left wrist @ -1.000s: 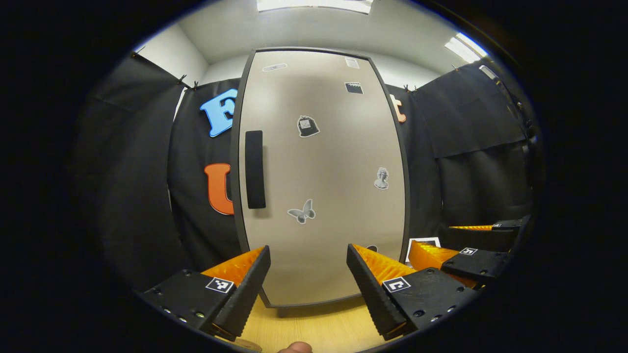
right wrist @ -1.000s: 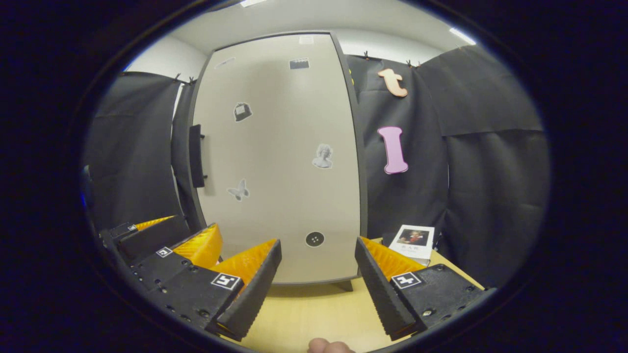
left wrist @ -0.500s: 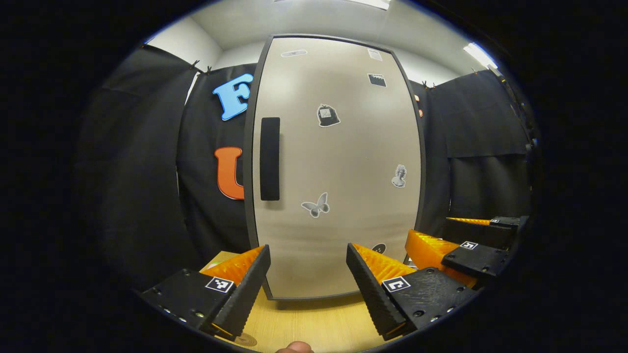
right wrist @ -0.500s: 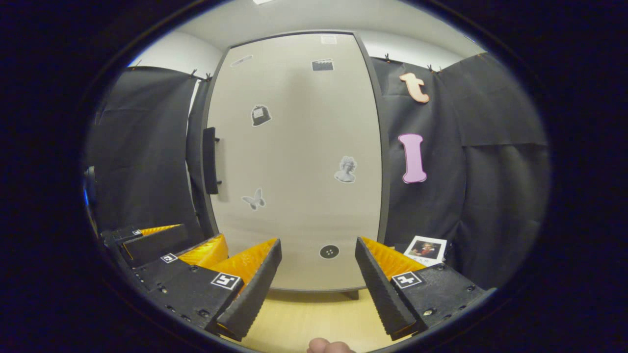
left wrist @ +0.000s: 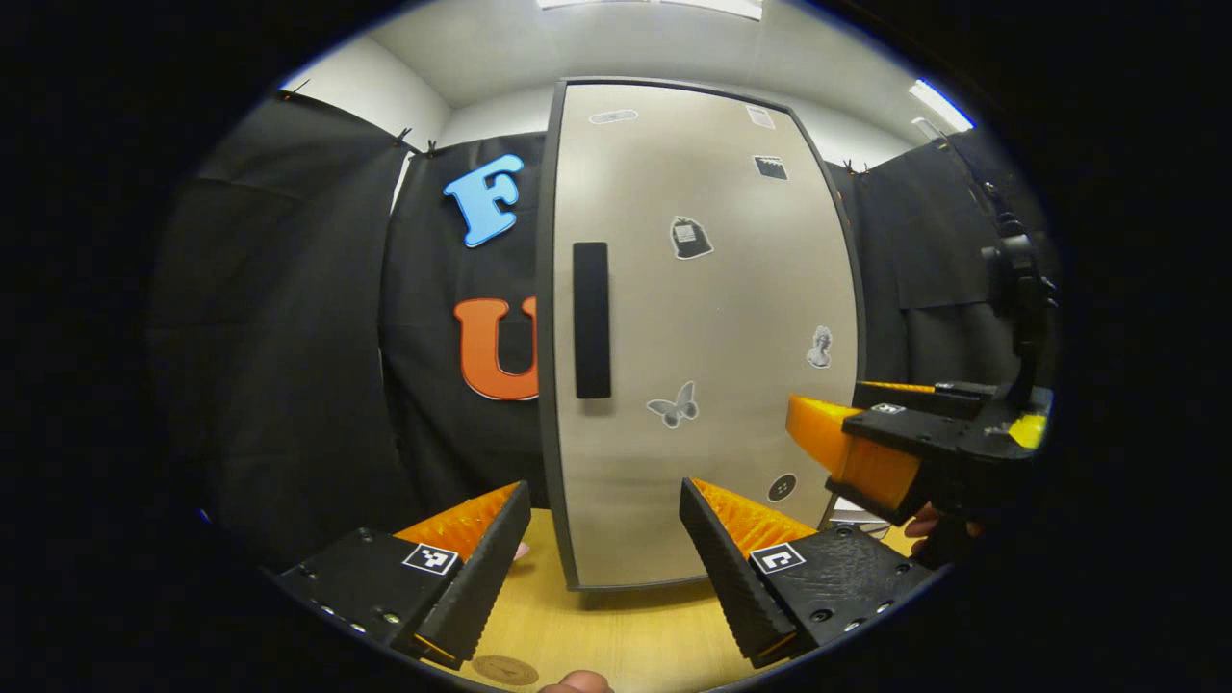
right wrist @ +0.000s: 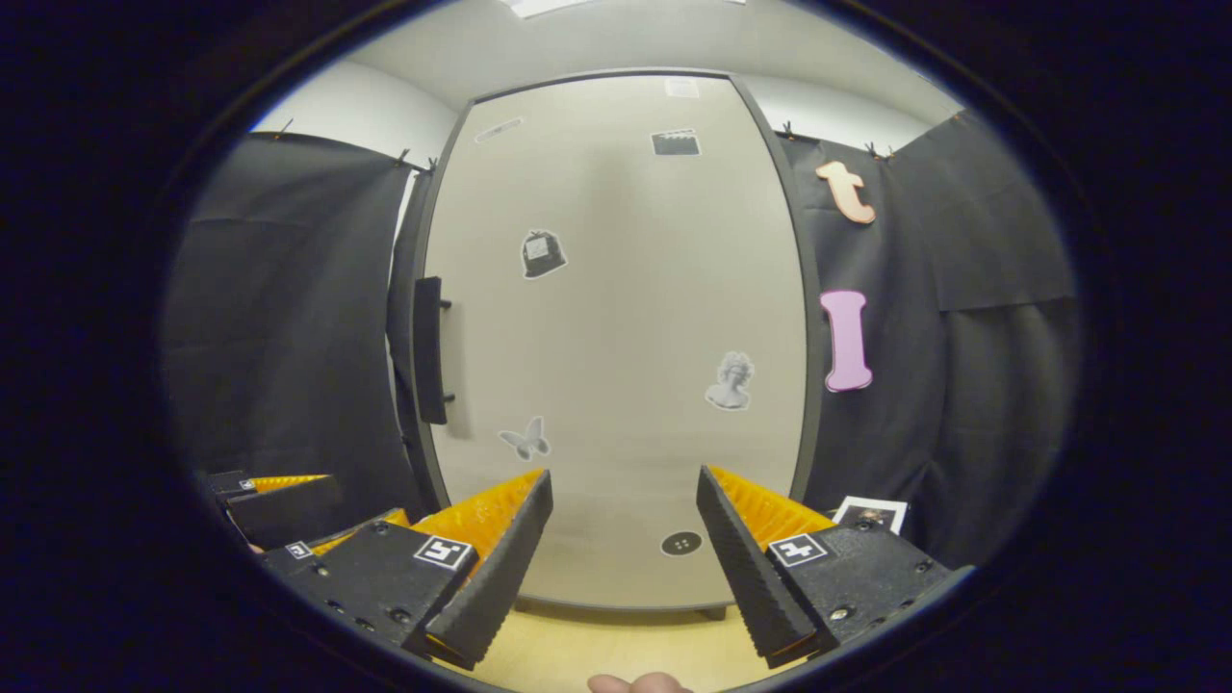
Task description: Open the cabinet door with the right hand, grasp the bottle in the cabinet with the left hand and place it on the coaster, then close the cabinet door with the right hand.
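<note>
A tall grey cabinet door (left wrist: 712,337) with several stickers stands closed on the wooden table; what is inside is hidden. Its black vertical handle (left wrist: 592,320) is on the door's left edge. My left gripper (left wrist: 603,496) is open and empty, low in front of the door's left half. A round tan disc, apparently the coaster (left wrist: 505,670), lies on the table just below it. In the right gripper view the door (right wrist: 616,318) is close ahead, its handle (right wrist: 429,351) at the left. My right gripper (right wrist: 624,486) is open and empty, facing the door's lower middle.
The right gripper (left wrist: 866,452), held by a hand, hovers at the right in the left gripper view. The left gripper (right wrist: 289,500) sits low at the left in the right gripper view. A small white book (right wrist: 871,515) lies right of the cabinet. Black cloth walls surround the table (left wrist: 626,635).
The right gripper has risen and come closer to the door. The left gripper has swung left, so the cabinet sits further right in its view and the coaster shows.
</note>
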`<state>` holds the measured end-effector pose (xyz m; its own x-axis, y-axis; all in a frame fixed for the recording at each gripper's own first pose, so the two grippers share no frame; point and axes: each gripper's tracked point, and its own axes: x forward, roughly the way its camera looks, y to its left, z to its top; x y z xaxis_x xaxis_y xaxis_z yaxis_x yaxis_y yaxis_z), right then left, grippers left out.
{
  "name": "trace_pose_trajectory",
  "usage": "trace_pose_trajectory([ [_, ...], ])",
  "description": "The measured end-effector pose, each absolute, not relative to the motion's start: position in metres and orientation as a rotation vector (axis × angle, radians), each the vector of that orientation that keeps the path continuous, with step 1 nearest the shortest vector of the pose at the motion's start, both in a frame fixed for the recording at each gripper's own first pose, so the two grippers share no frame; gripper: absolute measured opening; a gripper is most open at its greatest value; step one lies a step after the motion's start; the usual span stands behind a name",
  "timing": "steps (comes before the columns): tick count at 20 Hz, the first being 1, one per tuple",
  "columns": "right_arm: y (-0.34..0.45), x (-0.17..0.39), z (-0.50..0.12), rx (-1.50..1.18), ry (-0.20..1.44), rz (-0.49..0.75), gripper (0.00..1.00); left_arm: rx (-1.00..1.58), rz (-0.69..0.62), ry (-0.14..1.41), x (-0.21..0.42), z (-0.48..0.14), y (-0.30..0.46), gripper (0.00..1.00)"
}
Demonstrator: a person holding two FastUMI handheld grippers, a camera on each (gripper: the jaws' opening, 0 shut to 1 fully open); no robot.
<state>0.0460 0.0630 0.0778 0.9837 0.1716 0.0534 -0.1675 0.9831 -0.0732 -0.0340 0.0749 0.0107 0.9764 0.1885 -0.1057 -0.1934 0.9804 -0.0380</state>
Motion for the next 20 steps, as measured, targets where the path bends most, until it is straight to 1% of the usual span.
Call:
trace_pose_trajectory([
  [4, 0.104, 0.062, 0.098, -0.104, -0.114, 0.242, 0.97, -0.050, 0.275, 0.123, -0.063, 0.004, 0.111, 0.94],
  [11, 0.187, 0.088, 0.129, -0.148, -0.203, 0.350, 0.97, -0.062, 0.458, 0.170, -0.123, -0.013, 0.173, 0.94],
  [12, 0.199, 0.093, 0.130, -0.153, -0.203, 0.357, 0.95, -0.065, 0.482, 0.177, -0.133, -0.015, 0.181, 0.94],
  [13, 0.207, 0.097, 0.129, -0.166, -0.202, 0.357, 0.97, -0.067, 0.506, 0.183, -0.144, -0.019, 0.192, 0.94],
  [17, 0.235, 0.109, 0.121, -0.267, -0.180, 0.310, 0.97, -0.065, 0.612, 0.210, -0.185, -0.029, 0.228, 0.94],
  [18, 0.238, 0.110, 0.121, -0.261, -0.180, 0.298, 0.96, -0.068, 0.637, 0.218, -0.197, -0.033, 0.235, 0.94],
  [19, 0.240, 0.109, 0.122, -0.245, -0.187, 0.302, 0.92, -0.072, 0.660, 0.226, -0.208, -0.037, 0.243, 0.94],
  [20, 0.241, 0.111, 0.119, -0.235, -0.166, 0.283, 0.82, -0.080, 0.679, 0.235, -0.216, -0.042, 0.250, 0.94],
])
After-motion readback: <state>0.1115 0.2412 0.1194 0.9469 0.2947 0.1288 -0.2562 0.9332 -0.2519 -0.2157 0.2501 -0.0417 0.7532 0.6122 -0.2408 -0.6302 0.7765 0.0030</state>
